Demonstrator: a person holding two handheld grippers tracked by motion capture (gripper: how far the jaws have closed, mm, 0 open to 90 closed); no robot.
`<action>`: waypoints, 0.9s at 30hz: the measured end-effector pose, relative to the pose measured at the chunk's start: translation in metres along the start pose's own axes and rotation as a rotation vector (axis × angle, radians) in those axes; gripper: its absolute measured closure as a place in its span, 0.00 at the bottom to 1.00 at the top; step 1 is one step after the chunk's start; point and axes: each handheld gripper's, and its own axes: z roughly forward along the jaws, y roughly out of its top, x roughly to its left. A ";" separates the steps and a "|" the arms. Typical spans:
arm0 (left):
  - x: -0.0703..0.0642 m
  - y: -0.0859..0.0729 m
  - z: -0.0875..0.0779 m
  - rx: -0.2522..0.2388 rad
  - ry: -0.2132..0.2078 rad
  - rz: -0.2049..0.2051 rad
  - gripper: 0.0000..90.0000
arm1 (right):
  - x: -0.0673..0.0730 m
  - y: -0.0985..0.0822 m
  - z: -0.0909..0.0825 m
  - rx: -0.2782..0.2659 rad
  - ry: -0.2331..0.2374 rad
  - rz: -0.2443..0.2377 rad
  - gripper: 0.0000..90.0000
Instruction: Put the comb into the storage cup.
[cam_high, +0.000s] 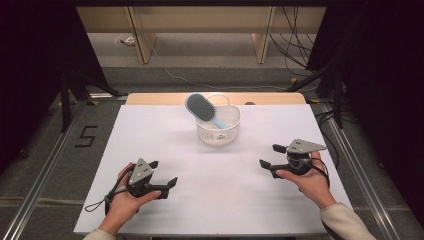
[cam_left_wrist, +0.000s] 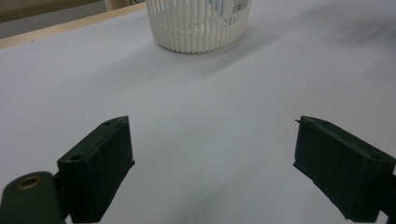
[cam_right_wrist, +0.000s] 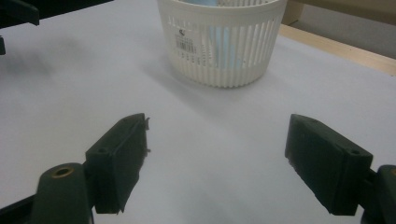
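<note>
1. The left claw (cam_high: 164, 173) sits low over the near left part of the tabletop (cam_high: 165, 145), held in the person's left hand (cam_high: 122, 200). Its jaws are spread wide with nothing between them; the left gripper view shows only bare white surface in the gap.
2. The right claw (cam_high: 270, 156) is at the near right, held in the right hand (cam_high: 310, 182), a pale sleeve (cam_high: 342, 220) at the wrist. Its jaws are also spread wide and hold nothing. A grey three-cornered plate tops each claw.
3. Both claws point inward and forward, towards the basket (cam_high: 218, 131), and both are well apart from it.
4. The basket stands upright on the far middle of the tabletop, roughly between the two claws but farther away. It is white or cream plastic, round, with thin vertical slats for walls and a solid rim; the right gripper view shows a small barcode label (cam_right_wrist: 183, 43) on its side.
5. A hairbrush (cam_high: 202, 108) rests in the basket, tilted. Its oval head, dark with bristles and edged in light blue, sticks up and out over the far-left rim; its light-blue handle slants down into the basket. Through the slats in the right gripper view, light blue shows inside.
6. The tabletop is covered in white, with a strip of pale wood showing along its far edge.
</note>
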 end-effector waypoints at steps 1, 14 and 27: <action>0.000 0.000 0.000 0.000 0.001 0.001 0.12 | 0.000 -0.001 -0.001 0.001 0.000 -0.003 0.24; 0.001 0.000 0.000 0.001 0.005 0.003 0.12 | 0.002 -0.013 -0.018 -0.005 -0.010 0.003 0.24; 0.001 0.000 -0.001 -0.009 0.011 0.002 0.12 | 0.004 -0.028 -0.037 -0.017 -0.015 0.018 0.24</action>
